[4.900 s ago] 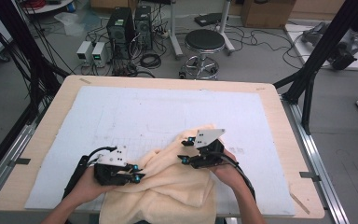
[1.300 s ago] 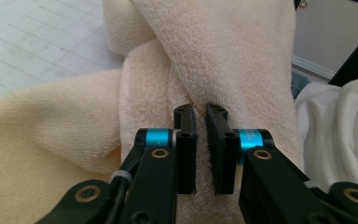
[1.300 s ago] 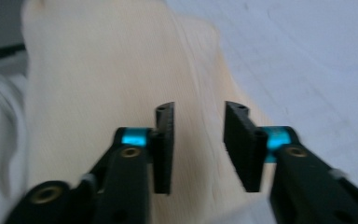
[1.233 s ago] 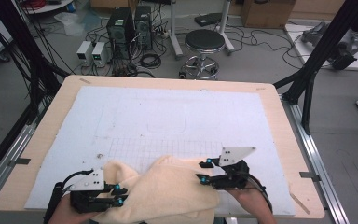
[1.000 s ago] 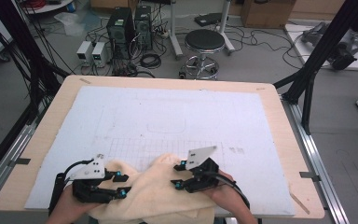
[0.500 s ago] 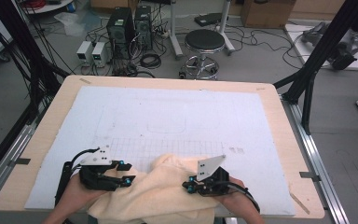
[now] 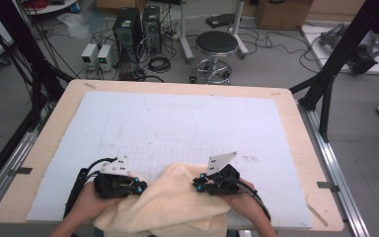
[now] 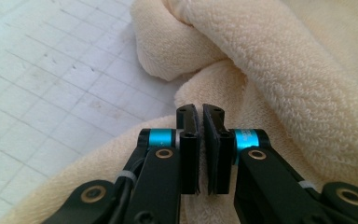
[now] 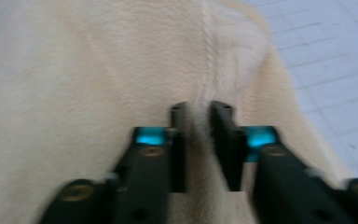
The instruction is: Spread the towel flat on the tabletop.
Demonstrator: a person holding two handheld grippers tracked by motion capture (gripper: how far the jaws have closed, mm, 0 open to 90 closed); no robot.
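Cream terry towel (image 7: pixel 170 205) lies bunched at the near edge of the desk (image 7: pixel 44 148), on the white gridded mat (image 7: pixel 177 123), between the two grippers. Left gripper (image 7: pixel 137 186) at the towel's left side: its jaws have just been closing and now stand nearly together, a thin slit between them, pinching a fold of the towel (image 8: pixel 279 79); a rolled lump of cloth sits just beyond the tips. Right gripper (image 7: pixel 198 184) at the towel's right side: its jaws have just closed on a raised ridge of the towel (image 9: pixel 98 70), which runs up between them; that view is blurred.
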